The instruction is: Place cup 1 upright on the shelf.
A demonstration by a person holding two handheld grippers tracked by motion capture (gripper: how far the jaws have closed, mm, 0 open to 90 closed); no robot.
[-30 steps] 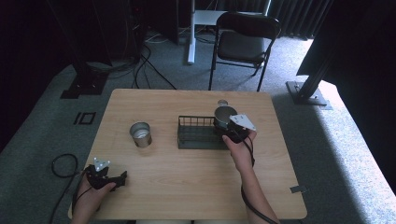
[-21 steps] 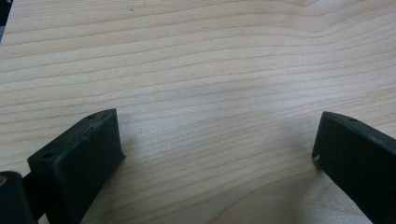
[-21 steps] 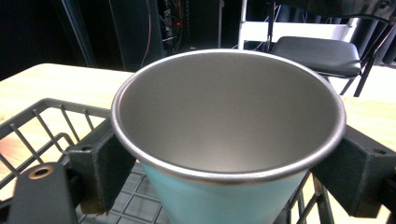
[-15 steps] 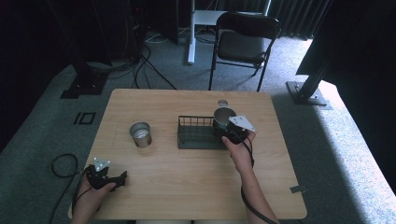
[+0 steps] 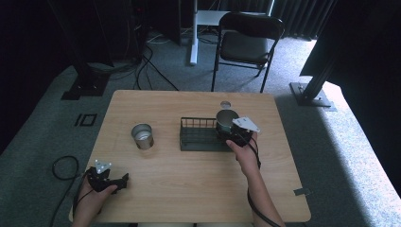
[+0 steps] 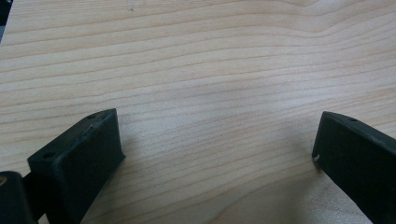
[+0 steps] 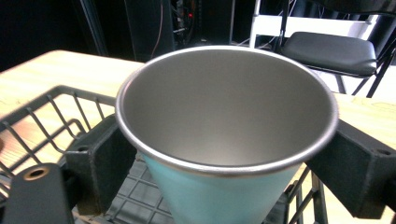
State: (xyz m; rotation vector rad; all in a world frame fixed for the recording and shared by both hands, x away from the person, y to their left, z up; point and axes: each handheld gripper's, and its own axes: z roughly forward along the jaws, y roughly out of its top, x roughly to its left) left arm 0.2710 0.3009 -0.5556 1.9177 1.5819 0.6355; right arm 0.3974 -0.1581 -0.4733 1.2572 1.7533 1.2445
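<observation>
The cup [image 7: 224, 140] sits pinched between the two black jaws of the right claw [image 7: 224, 154], one jaw pressed against each side of its pale blue wall, its steel rim wide open toward the ceiling. It is upright, held over the right end of the wire basket [image 5: 201, 137], and the basket's dark mesh floor shows just beneath the cup's body in the right gripper view. From above, the cup [image 5: 226, 120] is just ahead of the right claw [image 5: 235, 134], with the person's right hand [image 5: 243, 153] wrapped around the handle behind it and the grey three-cornered plate on top.

To the claw's left, past the basket and apart from it, a second metal cup [image 5: 142, 136] stands upright on the bare wooden table [image 5: 189, 189]. Beyond the claw, near the table's far edge, there is a small round hole [image 5: 225, 104] in the wood.

Well apart, near the front left corner of the table, the left claw [image 5: 124, 178] rests low in the person's left hand [image 5: 92, 194]. Its jaws are spread wide with nothing between them; the left gripper view has plain wood grain lying between the two black tips [image 6: 88, 154].

Behind the table a black folding chair [image 5: 248, 40] stands on the grey carpet.
</observation>
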